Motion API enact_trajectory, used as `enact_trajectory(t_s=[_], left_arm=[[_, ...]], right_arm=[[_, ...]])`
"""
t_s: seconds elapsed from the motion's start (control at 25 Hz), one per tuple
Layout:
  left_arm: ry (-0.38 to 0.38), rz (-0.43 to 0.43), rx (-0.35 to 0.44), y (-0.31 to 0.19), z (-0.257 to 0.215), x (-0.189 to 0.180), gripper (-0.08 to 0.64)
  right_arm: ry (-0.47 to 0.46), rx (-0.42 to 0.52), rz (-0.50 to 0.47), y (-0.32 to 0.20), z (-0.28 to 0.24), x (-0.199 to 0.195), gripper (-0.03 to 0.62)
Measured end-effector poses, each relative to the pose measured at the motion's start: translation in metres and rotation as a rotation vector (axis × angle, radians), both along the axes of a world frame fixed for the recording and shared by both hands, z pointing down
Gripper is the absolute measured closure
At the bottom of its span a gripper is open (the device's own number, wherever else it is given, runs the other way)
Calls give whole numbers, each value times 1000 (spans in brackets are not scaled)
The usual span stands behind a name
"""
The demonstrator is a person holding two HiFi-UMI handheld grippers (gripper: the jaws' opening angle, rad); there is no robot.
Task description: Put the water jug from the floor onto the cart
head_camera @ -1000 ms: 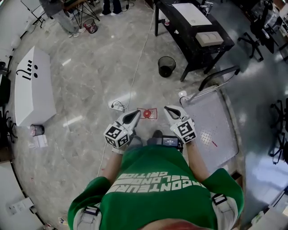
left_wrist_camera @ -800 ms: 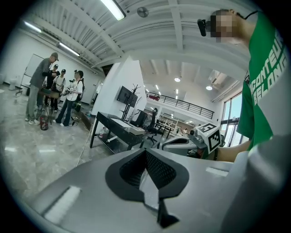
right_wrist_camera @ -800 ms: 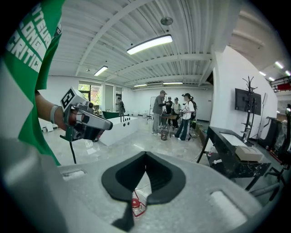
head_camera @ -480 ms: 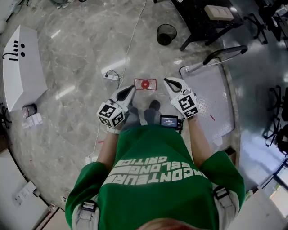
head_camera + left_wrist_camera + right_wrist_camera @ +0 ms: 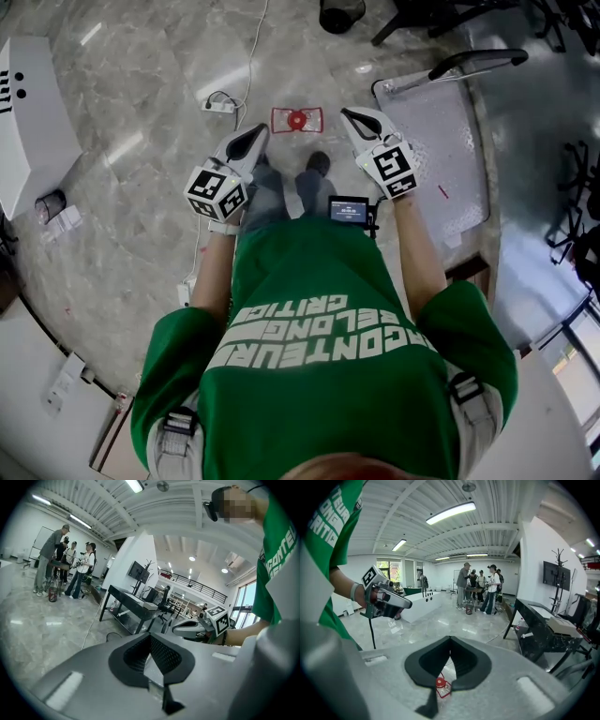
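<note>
As the person in the green shirt bends over the marble floor, the water jug stands on that floor just ahead of the shoes. It is a clear jug with a red cap and red frame. In the head view it sits between the tips of the two grippers, touched by neither.

The left gripper is held to the jug's left with its jaws pressed together and nothing between them; its own view shows the dark pads meeting at a seam. The right gripper is held to the jug's right, likewise closed and empty. In the right gripper view the red-capped jug shows below the closed jaws, down on the floor.

The cart, a flat grey platform with a black push handle, stands to the right of the jug, near it but apart. A white power strip with its cable lies on the floor to the jug's left.
</note>
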State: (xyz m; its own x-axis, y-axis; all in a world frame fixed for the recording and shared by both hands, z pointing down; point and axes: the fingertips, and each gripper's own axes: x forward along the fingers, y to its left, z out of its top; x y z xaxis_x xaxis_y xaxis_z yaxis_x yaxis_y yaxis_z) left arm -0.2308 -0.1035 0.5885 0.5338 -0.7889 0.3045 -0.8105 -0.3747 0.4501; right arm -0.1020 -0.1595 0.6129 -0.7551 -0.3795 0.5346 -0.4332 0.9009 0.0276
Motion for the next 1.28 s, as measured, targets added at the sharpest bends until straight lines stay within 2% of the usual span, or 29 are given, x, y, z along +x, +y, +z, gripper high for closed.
enact_trajectory(t_s=[0.28, 0.6, 0.92, 1.08, 1.28], left_arm=[[6, 34, -91, -11, 67, 2, 545], [-21, 12, -151, -29, 162, -4, 545], [-60, 2, -263, -33, 270, -16, 545], [-82, -5, -319, -32, 322, -18, 546], [-97, 33, -398, -25, 377, -10, 524]], right_arm=[[87, -59, 27, -5, 78, 14, 598], [158, -112, 101, -9, 191, 18, 598], [183, -212, 182, -9, 296, 7, 598], [196, -269, 238, -7, 345, 8, 568], [229, -319, 278, 1, 396, 9, 498]])
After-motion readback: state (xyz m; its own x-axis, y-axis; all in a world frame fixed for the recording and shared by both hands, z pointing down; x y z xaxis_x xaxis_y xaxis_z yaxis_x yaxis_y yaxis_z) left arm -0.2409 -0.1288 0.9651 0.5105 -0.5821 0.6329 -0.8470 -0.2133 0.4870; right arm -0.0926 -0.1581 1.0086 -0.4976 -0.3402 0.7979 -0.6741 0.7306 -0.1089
